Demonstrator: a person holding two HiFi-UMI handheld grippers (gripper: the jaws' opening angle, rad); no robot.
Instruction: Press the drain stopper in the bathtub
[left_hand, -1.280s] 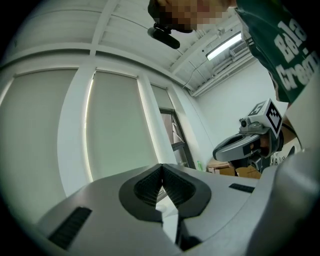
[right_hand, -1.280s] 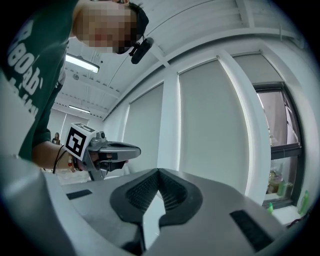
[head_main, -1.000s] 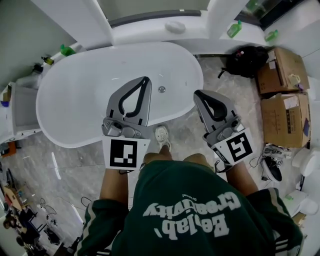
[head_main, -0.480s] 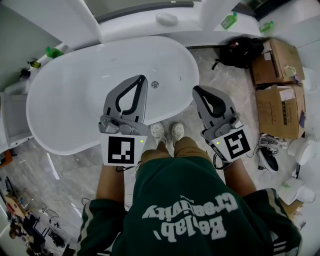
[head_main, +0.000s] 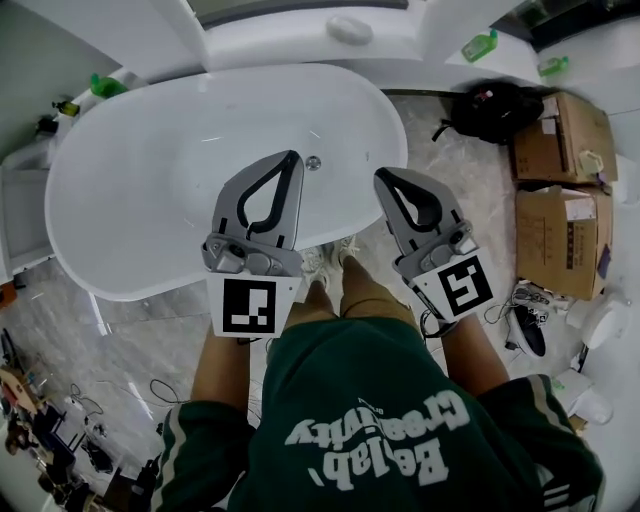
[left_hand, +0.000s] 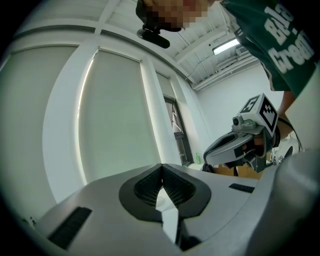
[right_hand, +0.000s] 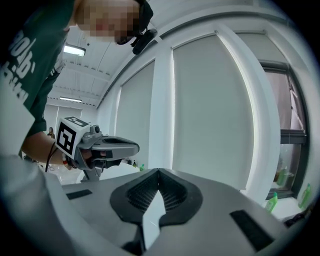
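- Drain stopper (head_main: 314, 162) is sitting on the bathtub (head_main: 130, 190) floor, just beyond the left gripper (head_main: 290, 160) tip.
- Left gripper and right gripper (head_main: 384, 178) are both showing jaws closed, empty.
- Stopper is looking small, rigid, likely slick; I'm suggesting pressing its cap centre, not gripping.
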